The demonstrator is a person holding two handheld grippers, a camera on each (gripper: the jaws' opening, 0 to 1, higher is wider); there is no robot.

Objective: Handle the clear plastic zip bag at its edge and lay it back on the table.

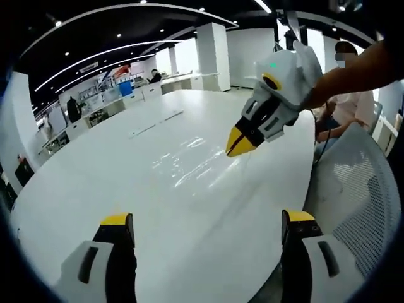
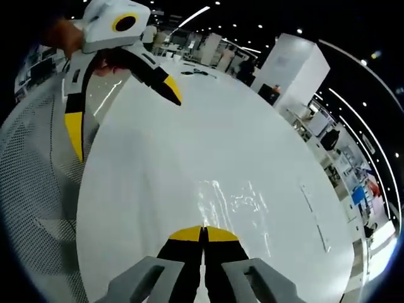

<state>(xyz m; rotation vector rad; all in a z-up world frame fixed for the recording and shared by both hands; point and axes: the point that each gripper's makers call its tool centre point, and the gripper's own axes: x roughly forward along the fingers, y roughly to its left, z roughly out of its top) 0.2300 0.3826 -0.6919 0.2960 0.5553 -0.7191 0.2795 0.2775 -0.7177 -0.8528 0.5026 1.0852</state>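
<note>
The clear plastic zip bag [image 1: 189, 163] lies flat on the white table [image 1: 95, 189], showing mainly as crinkled glints. In the left gripper view my right gripper [image 1: 238, 146] reaches in from the upper right, its yellow tips shut at the bag's right edge. In the right gripper view the shut tips [image 2: 203, 231] meet the near edge of the bag [image 2: 237, 205], apparently pinching it. My left gripper [image 1: 207, 221] hovers open over the table's near side, short of the bag. It also appears in the right gripper view, where the left gripper [image 2: 123, 110] has its jaws spread wide.
A white mesh chair [image 1: 363, 202] stands at the table's edge beside the grippers, also seen as the chair [image 2: 35, 189]. A person [image 1: 344, 104] sits beyond the table's corner. Thin strips [image 1: 158, 123] lie farther along the table. Desks and a pillar [image 1: 213, 53] stand beyond.
</note>
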